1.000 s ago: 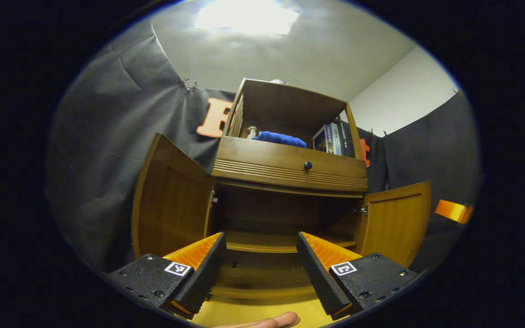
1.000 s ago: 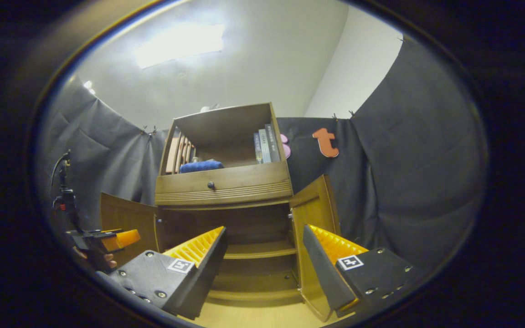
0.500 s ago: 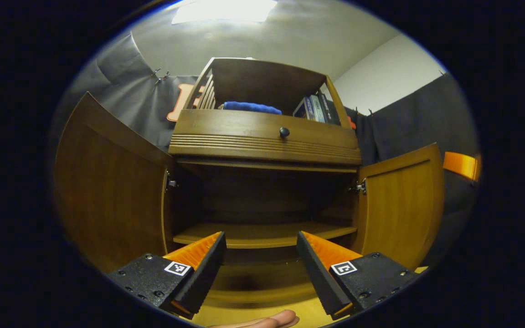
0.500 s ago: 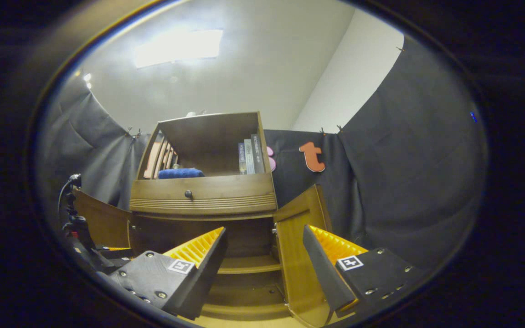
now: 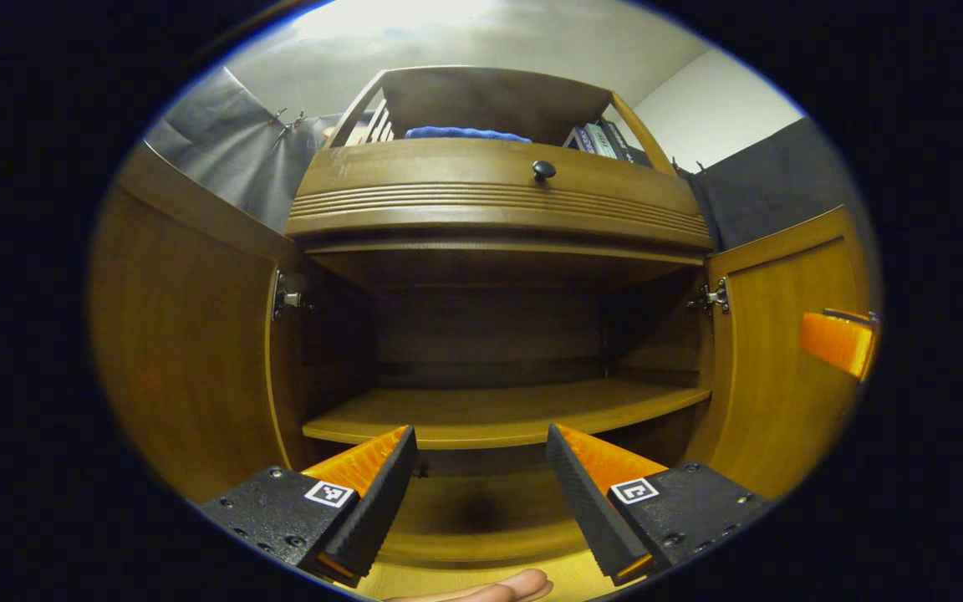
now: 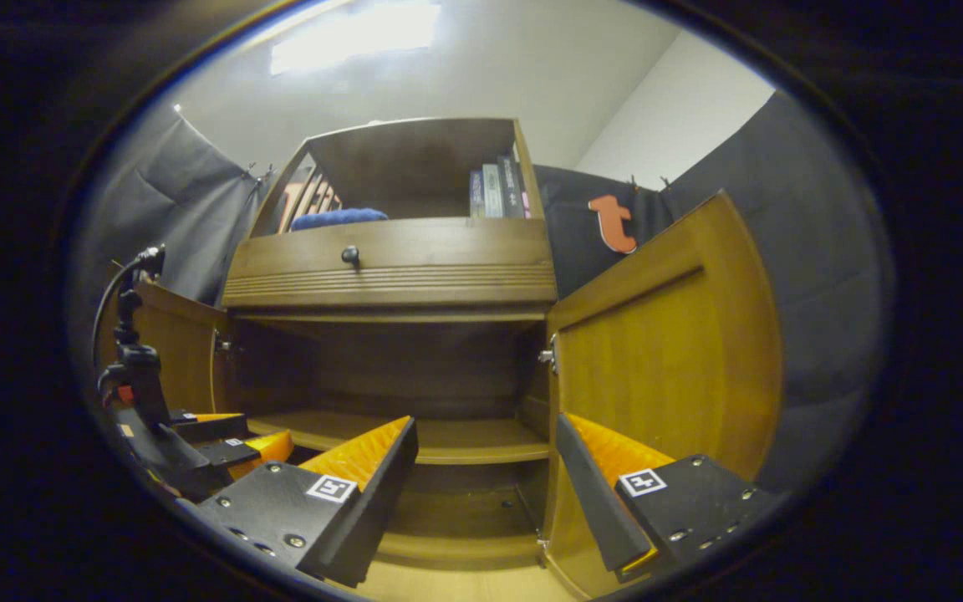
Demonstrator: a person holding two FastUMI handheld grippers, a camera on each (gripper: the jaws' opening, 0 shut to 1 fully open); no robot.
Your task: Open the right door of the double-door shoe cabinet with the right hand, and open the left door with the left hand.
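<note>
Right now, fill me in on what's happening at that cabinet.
A person holds a pair of tongs in each hand in front of the wooden shoe cabinet. Both doors are already swung open: the left door and the right door. The shelf inside looks bare. The left tongs and right tongs are both open, gripping nothing, pointing into the cabinet.

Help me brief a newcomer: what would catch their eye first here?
Likely the shoe cabinet with both doors swung wide, left door and right door, baring its shelf. Above the drawer knob lie a blue cloth and books.
</note>
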